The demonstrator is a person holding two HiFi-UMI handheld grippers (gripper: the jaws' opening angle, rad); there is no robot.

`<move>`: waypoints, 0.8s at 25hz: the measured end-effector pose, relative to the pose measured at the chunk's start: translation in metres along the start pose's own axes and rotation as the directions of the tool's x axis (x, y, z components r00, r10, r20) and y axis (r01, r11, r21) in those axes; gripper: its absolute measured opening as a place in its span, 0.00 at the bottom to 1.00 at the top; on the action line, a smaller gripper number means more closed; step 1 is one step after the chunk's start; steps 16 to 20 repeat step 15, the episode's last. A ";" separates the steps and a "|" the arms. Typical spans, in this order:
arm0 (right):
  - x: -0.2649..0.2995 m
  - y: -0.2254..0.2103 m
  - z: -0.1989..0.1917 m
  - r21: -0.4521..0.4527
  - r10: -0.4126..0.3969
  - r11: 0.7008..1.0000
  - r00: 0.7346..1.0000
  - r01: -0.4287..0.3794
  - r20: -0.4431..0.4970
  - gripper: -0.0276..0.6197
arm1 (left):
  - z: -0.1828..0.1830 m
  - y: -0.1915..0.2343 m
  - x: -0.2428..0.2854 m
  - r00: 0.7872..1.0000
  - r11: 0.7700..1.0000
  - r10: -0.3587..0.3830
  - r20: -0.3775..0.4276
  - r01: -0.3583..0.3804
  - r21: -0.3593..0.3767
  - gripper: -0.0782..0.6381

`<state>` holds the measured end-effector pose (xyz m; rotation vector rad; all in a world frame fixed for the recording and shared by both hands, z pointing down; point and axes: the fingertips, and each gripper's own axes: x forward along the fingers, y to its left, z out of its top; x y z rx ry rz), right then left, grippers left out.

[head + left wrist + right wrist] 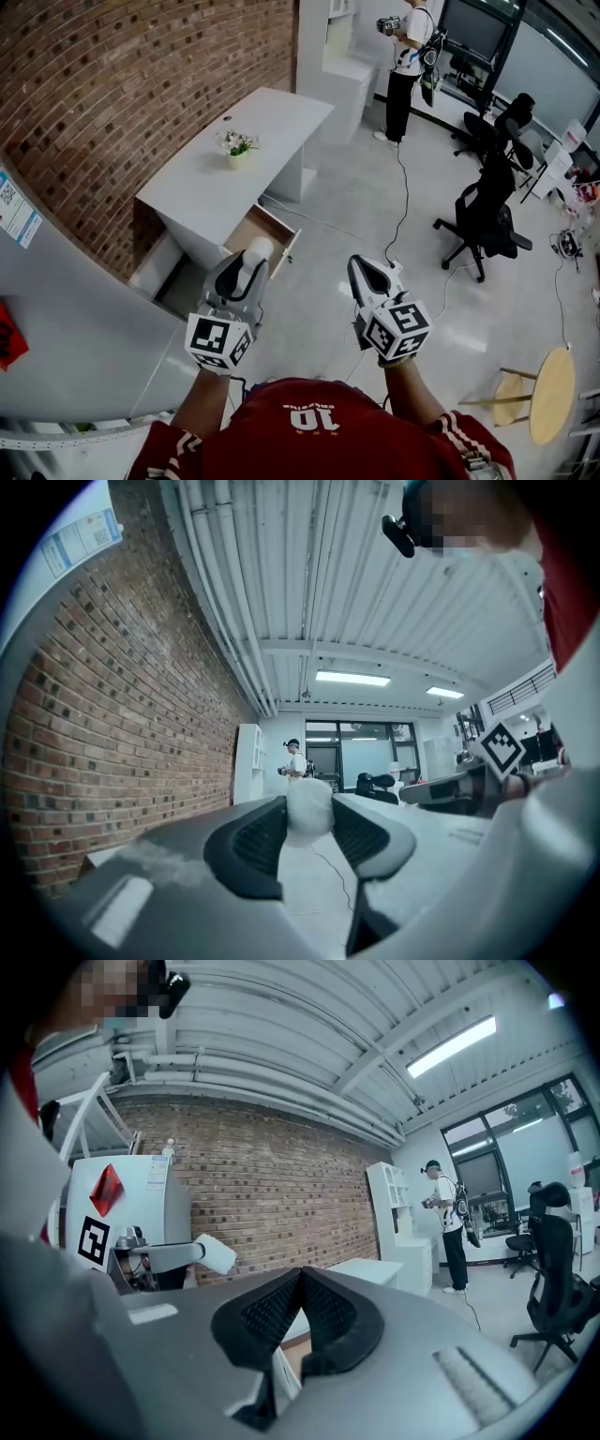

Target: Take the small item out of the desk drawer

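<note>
Brick-walled office [141, 84], left tool [309, 806] clamping white item [309, 822]

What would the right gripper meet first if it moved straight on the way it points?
Probably the desk, near its open drawer. The right gripper, fingers shut and empty, aims about there. Depth is unclear; passing above the top, it would reach the brick wall.

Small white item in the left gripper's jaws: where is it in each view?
Head view: small white rounded item, lower centre-left, by the open wooden drawer.
Left gripper view: item centre, between the jaws.
Right gripper view: item left of centre.
Shared landmark: red brick wall.
</note>
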<state>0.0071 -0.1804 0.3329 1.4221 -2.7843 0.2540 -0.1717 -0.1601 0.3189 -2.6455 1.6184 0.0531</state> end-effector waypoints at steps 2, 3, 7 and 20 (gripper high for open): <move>-0.001 -0.001 0.001 0.000 0.005 1.000 1.000 -0.005 0.002 0.04 | 0.002 -0.008 0.001 1.000 0.999 -0.014 0.004 0.014 0.038 0.33; -0.001 -0.002 0.002 -0.002 0.008 1.000 1.000 -0.008 0.003 0.04 | 0.003 -0.011 0.002 1.000 0.998 -0.021 0.006 0.020 0.051 0.33; -0.001 -0.001 0.005 -0.006 0.019 1.000 1.000 -0.019 0.008 0.04 | 0.005 -0.017 0.005 1.000 0.998 -0.027 0.009 0.027 0.052 0.33; 0.003 0.001 0.005 -0.006 0.021 1.000 1.000 -0.021 0.009 0.04 | 0.009 -0.025 0.006 0.999 0.994 -0.033 0.014 0.031 0.106 0.33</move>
